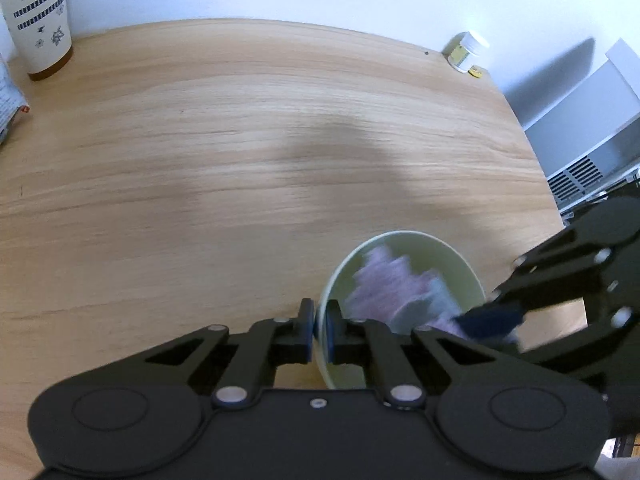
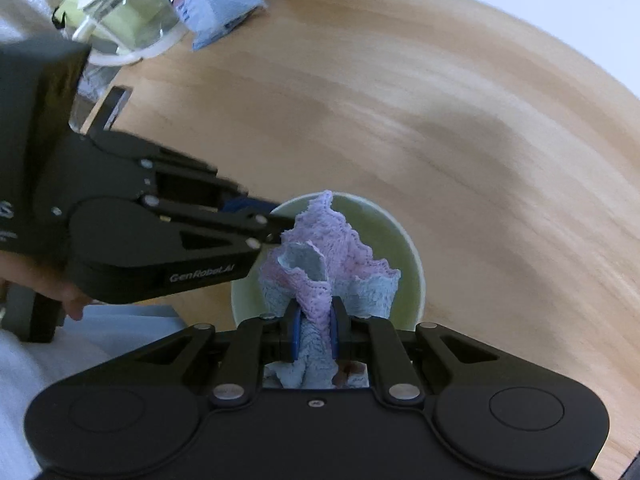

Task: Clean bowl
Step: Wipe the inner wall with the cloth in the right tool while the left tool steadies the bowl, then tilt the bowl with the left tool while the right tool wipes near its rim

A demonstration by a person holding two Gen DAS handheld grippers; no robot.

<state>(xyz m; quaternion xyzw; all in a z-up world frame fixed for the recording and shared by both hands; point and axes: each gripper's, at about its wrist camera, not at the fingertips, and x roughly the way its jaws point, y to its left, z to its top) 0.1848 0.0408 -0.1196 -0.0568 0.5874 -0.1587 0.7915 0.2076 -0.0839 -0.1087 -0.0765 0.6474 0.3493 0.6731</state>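
Note:
A pale green bowl [image 1: 448, 256] stands on the wooden table near its front right. My left gripper [image 1: 319, 334] is shut on the bowl's near rim, one pad outside and one inside. My right gripper [image 2: 314, 334] is shut on a pink and light blue cloth [image 2: 328, 248] and holds it down inside the bowl [image 2: 404, 240]. In the left wrist view the cloth [image 1: 384, 284] is blurred and the right gripper [image 1: 490, 322] comes in from the right. In the right wrist view the left gripper [image 2: 276, 216] reaches the bowl's left rim.
A flowered paper cup [image 1: 38, 20] stands at the table's far left, a small white-lidded jar [image 1: 468, 52] at the far right corner. A glass jug [image 2: 124, 12] and a printed packet [image 2: 216, 4] lie at the table's left. A white cabinet [image 1: 580, 128] stands beyond the right edge.

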